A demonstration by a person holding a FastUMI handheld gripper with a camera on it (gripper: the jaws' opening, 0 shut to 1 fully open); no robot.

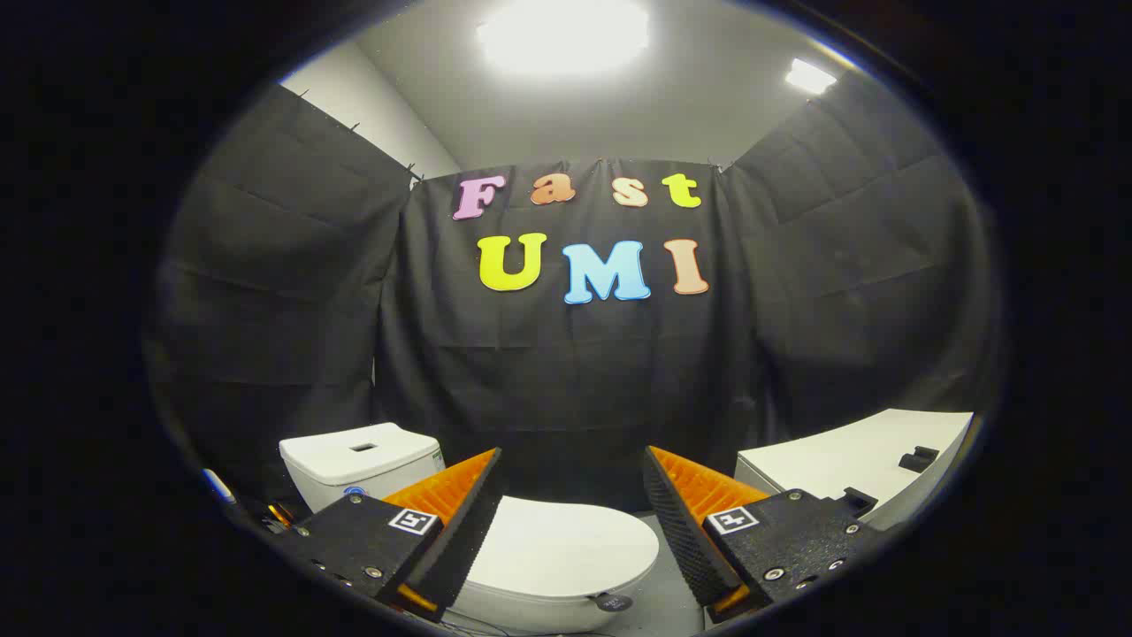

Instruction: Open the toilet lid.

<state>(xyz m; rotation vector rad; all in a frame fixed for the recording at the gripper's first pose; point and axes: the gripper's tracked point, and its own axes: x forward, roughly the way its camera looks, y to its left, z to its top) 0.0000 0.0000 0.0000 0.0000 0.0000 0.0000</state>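
Two fingers of the gripper (573, 495) stand wide apart, holding nothing, with a broad gap between them. Leftmost, beyond the left finger (460, 522), sits the white tank (358, 460) of the toilet, with a dark rectangular button recess on its top and a small blue mark on its front. Low beside the tank, a few small items lie in shadow, too dim to tell. Between the fingers and below them lies the lid (557, 553), white, closed flat over the bowl; its rounded front end points toward the right finger (681, 522). A small dark round tab (612, 602) sits at the lid's front rim. Neither finger touches the lid. A strip of grey floor (659, 602) shows just past the lid's front. Beyond the right finger stands a white counter (849, 464) with a small black object (918, 458) on its top. Black cloth hangs behind everything, and two ceiling lights glow above.
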